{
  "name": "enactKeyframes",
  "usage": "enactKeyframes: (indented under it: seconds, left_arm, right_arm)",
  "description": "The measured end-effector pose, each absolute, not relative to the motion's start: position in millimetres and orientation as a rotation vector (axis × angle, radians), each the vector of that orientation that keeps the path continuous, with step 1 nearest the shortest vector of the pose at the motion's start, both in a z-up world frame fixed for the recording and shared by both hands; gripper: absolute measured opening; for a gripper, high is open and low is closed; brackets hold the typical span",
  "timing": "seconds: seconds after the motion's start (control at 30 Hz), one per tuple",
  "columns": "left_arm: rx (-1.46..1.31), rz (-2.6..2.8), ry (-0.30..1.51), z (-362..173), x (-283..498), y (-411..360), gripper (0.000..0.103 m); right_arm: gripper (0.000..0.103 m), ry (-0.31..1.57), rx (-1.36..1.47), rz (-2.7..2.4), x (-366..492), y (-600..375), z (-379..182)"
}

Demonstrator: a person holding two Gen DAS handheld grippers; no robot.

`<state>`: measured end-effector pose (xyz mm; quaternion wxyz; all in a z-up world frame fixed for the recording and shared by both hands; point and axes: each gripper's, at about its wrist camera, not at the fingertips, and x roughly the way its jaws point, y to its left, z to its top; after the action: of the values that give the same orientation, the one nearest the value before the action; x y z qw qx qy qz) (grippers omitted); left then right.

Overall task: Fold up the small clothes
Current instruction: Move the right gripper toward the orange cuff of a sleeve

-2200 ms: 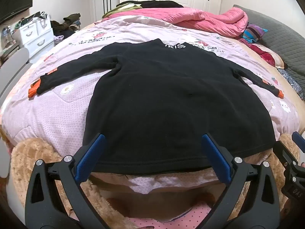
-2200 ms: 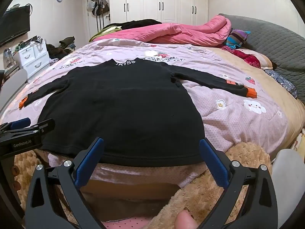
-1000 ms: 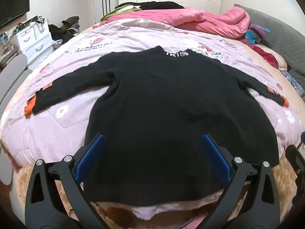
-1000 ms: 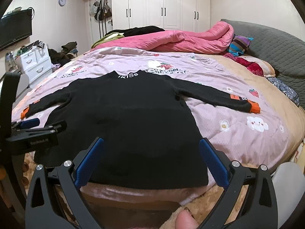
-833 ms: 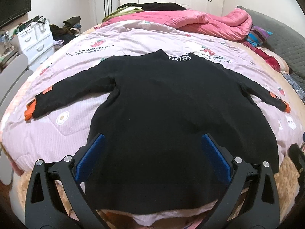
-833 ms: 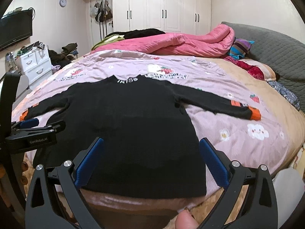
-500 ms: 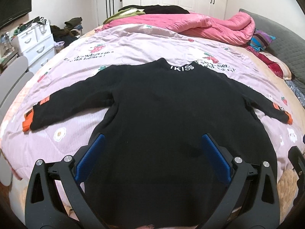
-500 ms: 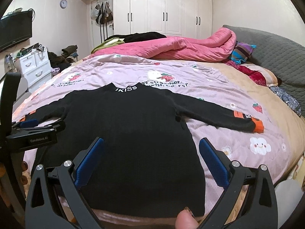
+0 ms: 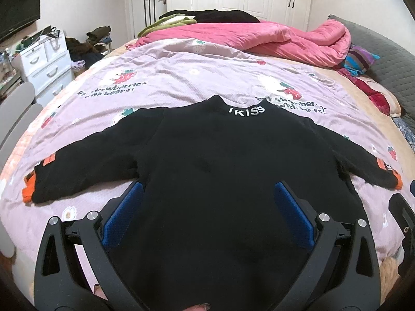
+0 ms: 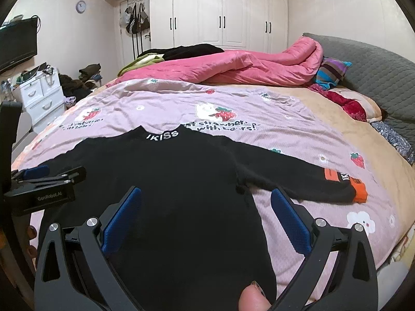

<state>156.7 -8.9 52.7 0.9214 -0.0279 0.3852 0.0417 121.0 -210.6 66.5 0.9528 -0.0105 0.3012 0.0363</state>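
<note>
A small black long-sleeved top (image 9: 220, 171) with white "IKISS" lettering at the collar and orange cuffs lies flat on the bed, sleeves spread out to both sides. It also fills the right wrist view, black top (image 10: 166, 181). My left gripper (image 9: 206, 213) hovers open above the top's lower body, nothing between its blue pads. My right gripper (image 10: 205, 217) is open too, over the top's right side below the armpit. The left gripper (image 10: 46, 181) shows at the left edge of the right wrist view. The hem is hidden under the grippers.
The bed carries a lilac strawberry-print cover (image 9: 181, 77) and a bunched pink duvet (image 9: 259, 39) at the far end. A grey headboard (image 10: 376, 72) and pillows lie right. White drawers (image 9: 44, 64) and a clothes pile stand left. Wardrobes (image 10: 220, 18) line the back wall.
Both grippers have risen and moved forward over the top, from the bed's near edge to above its body. The top has not moved; both stay open.
</note>
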Motion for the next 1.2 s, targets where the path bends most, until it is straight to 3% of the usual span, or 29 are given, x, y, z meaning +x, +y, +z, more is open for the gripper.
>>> enactKeyframes:
  seconds: [0.53,1.2]
  left_arm:
    - [-0.039,0.033,0.816,54.2,220.5,-46.7,0.095]
    - [0.044,-0.032,0.878,20.1,271.9,-108.8,0.095]
  right_arm:
    - [0.099,0.632,0.045,-0.036,197.4,-256.6,76.6]
    - [0.099,0.725,0.255,-0.299,225.6,-372.6,18.8]
